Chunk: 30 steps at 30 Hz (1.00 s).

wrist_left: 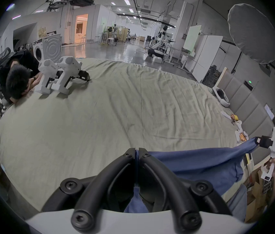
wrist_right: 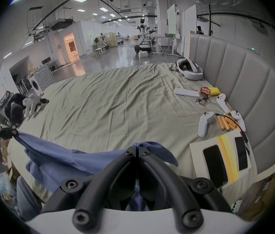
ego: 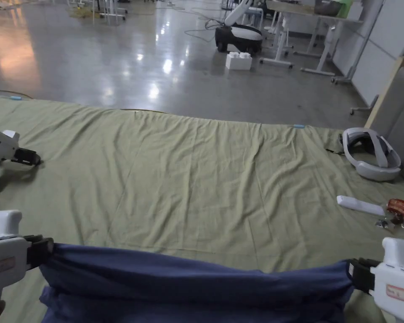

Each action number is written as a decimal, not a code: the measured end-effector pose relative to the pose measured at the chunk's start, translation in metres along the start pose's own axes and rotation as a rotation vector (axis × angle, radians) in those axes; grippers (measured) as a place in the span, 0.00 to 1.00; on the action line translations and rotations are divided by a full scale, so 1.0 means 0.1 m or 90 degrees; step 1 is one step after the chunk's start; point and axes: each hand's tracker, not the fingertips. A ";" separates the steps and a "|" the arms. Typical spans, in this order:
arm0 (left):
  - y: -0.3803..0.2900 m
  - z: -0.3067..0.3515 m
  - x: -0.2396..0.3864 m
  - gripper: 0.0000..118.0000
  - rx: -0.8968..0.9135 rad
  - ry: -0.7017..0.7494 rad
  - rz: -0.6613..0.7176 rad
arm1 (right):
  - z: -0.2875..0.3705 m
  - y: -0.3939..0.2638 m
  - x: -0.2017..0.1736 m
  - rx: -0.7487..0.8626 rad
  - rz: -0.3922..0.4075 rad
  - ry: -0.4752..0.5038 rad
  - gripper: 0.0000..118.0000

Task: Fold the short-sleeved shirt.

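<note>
Both tongs are closed on cloth. The left tongs (ego: 45, 251), at the lower left of the head view, pinch one end of the blue short-sleeved shirt (ego: 197, 281); the right tongs (ego: 352, 273), at the lower right, pinch the other end. In each gripper view the jaws meet with blue fabric between them. The shirt hangs between the two grips along the bottom edge of the head view, its held edge running left to right with a slight sag at the middle and the body drooping below, largely out of frame. It appears lifted at the near edge of the bed; whether any part touches the surface cannot be told. Both hands are equally engaged, neither nearer. The open laying area lies directly ahead of the tongs: a wrinkled olive bed sheet (ego: 188, 168), clear through the centre. A spare pair of white grippers (ego: 3, 151) rests at mid left, a white headset (ego: 371, 153) and small items at right beside a padded grey headboard (ego: 401, 109). Beyond is a polished workshop floor (ego: 112, 54).
</note>
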 end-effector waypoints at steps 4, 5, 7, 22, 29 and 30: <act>-0.35 0.17 -0.06 0.05 -0.022 -0.006 0.011 | 0.21 -0.43 -0.07 -0.023 0.036 -0.048 0.04; -0.44 0.19 -0.08 0.05 -0.031 -0.008 0.014 | 0.23 -0.54 -0.09 -0.036 0.046 -0.061 0.04; -0.63 0.19 -0.12 0.05 -0.061 -0.007 0.022 | 0.19 -0.74 -0.12 -0.067 0.070 -0.077 0.04; -1.12 -0.01 -0.21 0.39 -0.165 0.059 -0.007 | -0.15 -1.20 -0.23 -0.168 0.117 -0.140 0.50; -0.65 0.21 0.09 0.58 -0.026 0.060 -0.063 | 0.26 -0.89 -0.63 0.017 0.124 -0.144 0.73; -0.58 0.23 0.17 0.58 -0.003 0.051 -0.069 | 0.29 -0.84 -0.70 0.058 0.119 -0.130 0.73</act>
